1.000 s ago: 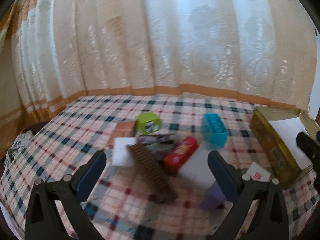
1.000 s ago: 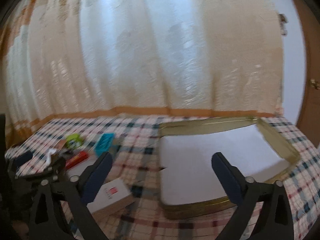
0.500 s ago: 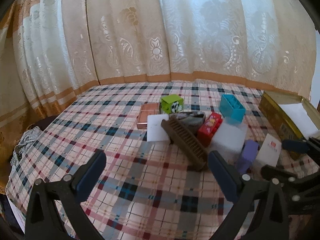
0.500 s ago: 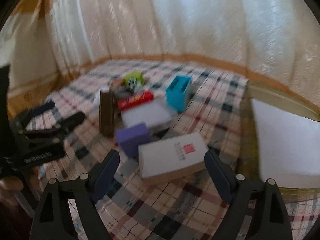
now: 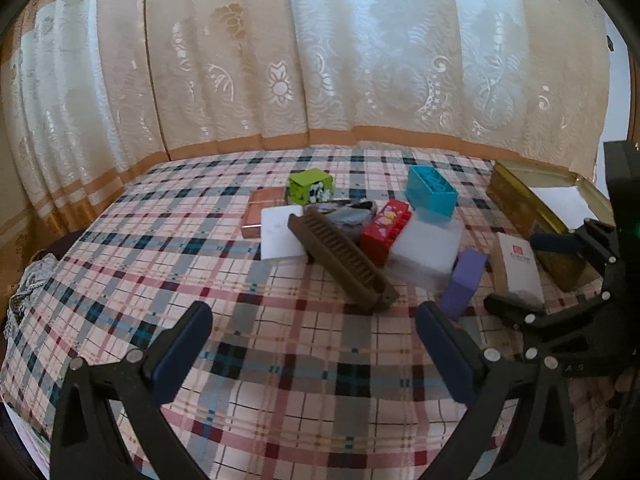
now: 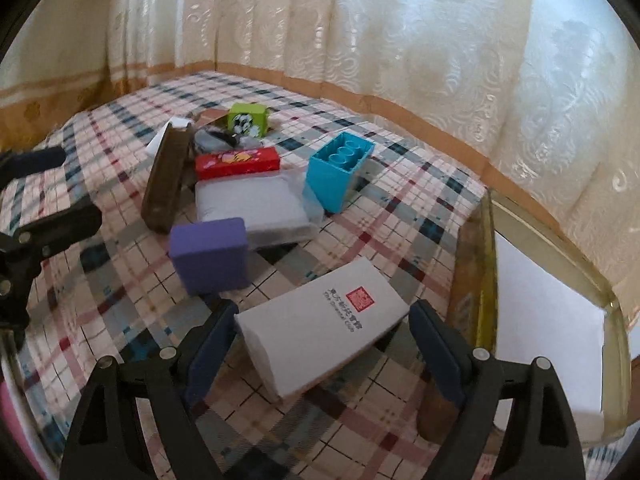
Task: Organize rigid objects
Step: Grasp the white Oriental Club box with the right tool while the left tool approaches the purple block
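A heap of small rigid things lies on the plaid cloth: a brown comb-like bar (image 5: 342,264), a red box (image 5: 386,228), a blue brick (image 5: 431,195), a green cube (image 5: 311,185), a purple block (image 6: 209,254) and a clear flat case (image 6: 252,204). A white box with a red seal (image 6: 324,320) lies between the fingers of my right gripper (image 6: 322,344), which is open around it. My left gripper (image 5: 314,344) is open and empty, short of the heap. A gold tin lined in white (image 6: 548,316) stands at the right.
Lace curtains hang behind the table along its far edge. The right gripper's black frame (image 5: 568,312) shows at the right of the left wrist view. The left gripper's black frame (image 6: 36,236) shows at the left of the right wrist view.
My right gripper swung left from the gold tin and came down around the white box. My left gripper drew back from the heap.
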Motion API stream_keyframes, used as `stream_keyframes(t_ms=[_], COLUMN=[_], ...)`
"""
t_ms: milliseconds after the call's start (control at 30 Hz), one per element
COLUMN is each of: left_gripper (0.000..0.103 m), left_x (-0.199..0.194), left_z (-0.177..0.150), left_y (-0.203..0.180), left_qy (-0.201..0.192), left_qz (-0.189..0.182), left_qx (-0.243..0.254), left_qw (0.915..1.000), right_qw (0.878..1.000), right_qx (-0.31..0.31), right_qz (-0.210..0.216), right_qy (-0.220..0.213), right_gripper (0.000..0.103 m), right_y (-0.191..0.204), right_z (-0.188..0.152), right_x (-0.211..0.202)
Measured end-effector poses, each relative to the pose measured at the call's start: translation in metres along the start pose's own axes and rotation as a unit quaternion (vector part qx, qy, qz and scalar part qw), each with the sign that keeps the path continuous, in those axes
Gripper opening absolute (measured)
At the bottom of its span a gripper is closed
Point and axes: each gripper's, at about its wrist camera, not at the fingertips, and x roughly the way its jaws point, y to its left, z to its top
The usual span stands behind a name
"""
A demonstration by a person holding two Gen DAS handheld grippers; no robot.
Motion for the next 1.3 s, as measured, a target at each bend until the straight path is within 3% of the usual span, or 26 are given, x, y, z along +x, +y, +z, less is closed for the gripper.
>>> stream_keyframes(t_ms=[67, 167, 233, 333, 533, 767, 867, 1033, 1200, 1300], left_gripper=[0.103, 0.103, 0.103, 0.103, 0.103, 0.103, 0.103, 0.103, 0.103, 0.101], left_x=[0.001, 0.002, 0.002, 0.003, -0.002, -0.004, -0.004, -0.004, -0.003, -0.001], left_z=[0.0, 0.0, 0.001, 0.004, 0.004, 0.002, 0.002, 0.002, 0.001, 0.0], left_y=[-0.003, -0.008, -0.009, -0.012, -0.015, -0.013, -0.013, -0.015, -0.02, -0.022], left_qy=[0.004, 0.009, 0.01, 0.012, 0.006, 0.007, 0.006, 0.007, 0.004, 0.014], left_qz=[-0.001, -0.014, -0.02, -0.033, -0.036, -0.039, -0.04, -0.05, -0.054, -0.092], left_qx=[0.002, 0.003, -0.003, -0.011, -0.004, -0.011, -0.016, -0.019, -0.006, -0.015], left_qw=[1.0, 0.9999, 0.9997, 0.9993, 0.9993, 0.9992, 0.999, 0.9985, 0.9985, 0.9956], right_qw=[1.0, 0.999, 1.0, 0.998, 0.99, 0.996, 0.999, 1.0, 0.999, 0.999], right_qx=[-0.018, -0.025, -0.016, 0.028, 0.051, 0.03, 0.015, 0.011, 0.018, 0.037], right_qz=[0.015, 0.02, 0.016, 0.052, 0.124, 0.072, 0.021, 0.023, 0.032, 0.034], right_qy=[0.003, -0.002, -0.008, -0.022, -0.035, -0.041, -0.038, 0.007, 0.009, -0.021], right_gripper=[0.088, 0.074, 0.058, 0.047, 0.046, 0.046, 0.046, 0.046, 0.044, 0.043], right_y=[0.004, 0.003, -0.002, -0.019, -0.018, -0.004, -0.003, -0.004, -0.005, -0.01], right_z=[0.0, -0.003, -0.005, -0.006, -0.01, -0.011, -0.006, 0.007, 0.003, 0.0], right_x=[0.002, -0.002, -0.007, -0.017, -0.03, -0.029, -0.018, 0.01, 0.005, -0.015])
